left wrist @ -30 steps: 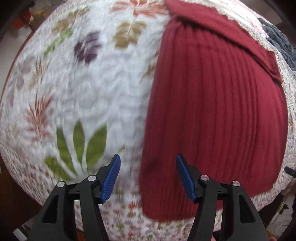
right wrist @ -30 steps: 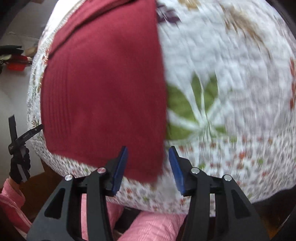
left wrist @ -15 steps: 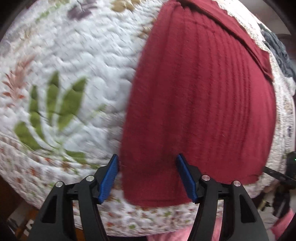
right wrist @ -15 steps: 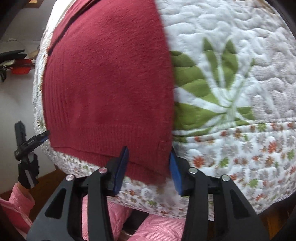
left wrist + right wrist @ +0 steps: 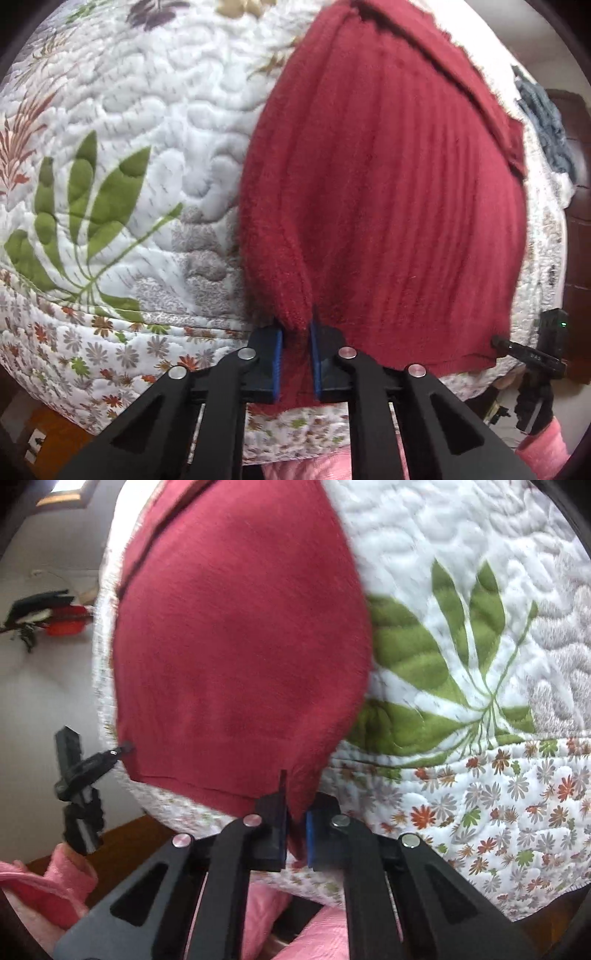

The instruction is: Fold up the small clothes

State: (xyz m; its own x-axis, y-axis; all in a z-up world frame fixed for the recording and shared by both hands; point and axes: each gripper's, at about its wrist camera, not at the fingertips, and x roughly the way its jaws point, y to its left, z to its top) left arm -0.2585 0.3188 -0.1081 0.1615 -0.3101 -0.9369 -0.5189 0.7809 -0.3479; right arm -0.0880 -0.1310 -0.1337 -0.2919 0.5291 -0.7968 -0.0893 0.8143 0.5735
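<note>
A dark red ribbed knit garment lies flat on a quilted floral bedspread, its hem at the near edge of the bed. My left gripper is shut on the garment's near left hem corner, where the fabric puckers up between the blue pads. In the right wrist view the same red garment fills the left half, and my right gripper is shut on its near right hem corner. Each view shows the other gripper at the opposite hem corner.
The bedspread carries green leaf prints and a flowered border at its near edge. A grey-blue knit item lies at the far right of the bed. Pink-clothed legs and a pink sleeve sit below. Floor items lie at the left.
Both grippers moved onto the near hem corners and went from open to shut, pinching the red fabric, which now bunches between the pads.
</note>
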